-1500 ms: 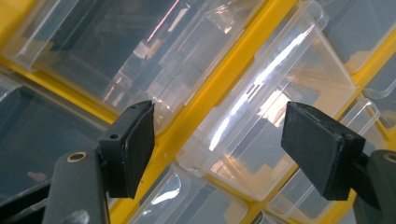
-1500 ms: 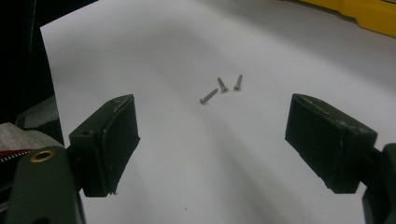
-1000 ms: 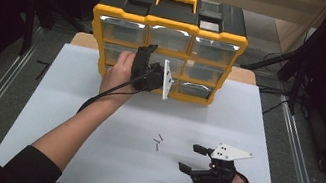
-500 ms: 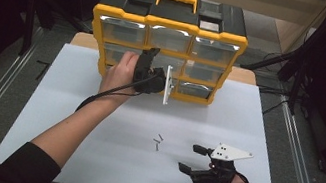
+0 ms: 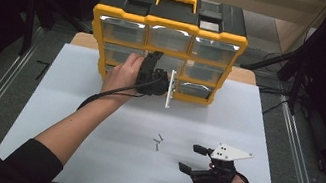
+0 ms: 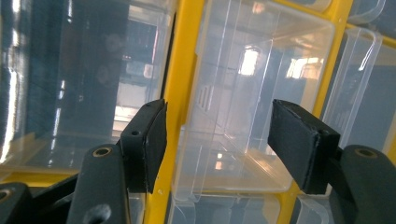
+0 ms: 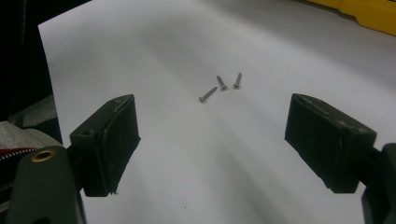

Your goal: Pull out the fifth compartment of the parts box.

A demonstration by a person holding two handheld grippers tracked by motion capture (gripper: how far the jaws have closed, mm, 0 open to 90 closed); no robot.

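- Presently, the left tool (image 5: 168, 83) is held at the middle drawer (image 6: 243, 112) of the yellow-and-black plastic organiser (image 5: 166, 46), upper centre of the high view; its jaws, still apart and gripping nothing, have just been closing.
- Both pads should be squared on the clear drawer's front before pulling.
- Drawer detail is given by the left gripper view.
- Three small steel screws (image 7: 219, 86) on the white desk (image 5: 72, 106) are seen between the right tool's (image 5: 192, 158) wide-apart jaws.

screws (image 5: 158, 141) too small, drawer (image 6: 252, 116) cropped

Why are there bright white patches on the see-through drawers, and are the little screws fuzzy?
In the left gripper view, lights reflect off the clear drawer as white glare. In the high view, the organizer's top drawers also shine, while the room around is dark. In the right gripper view, the screws look fairly sharp, while the near jaws look soft.
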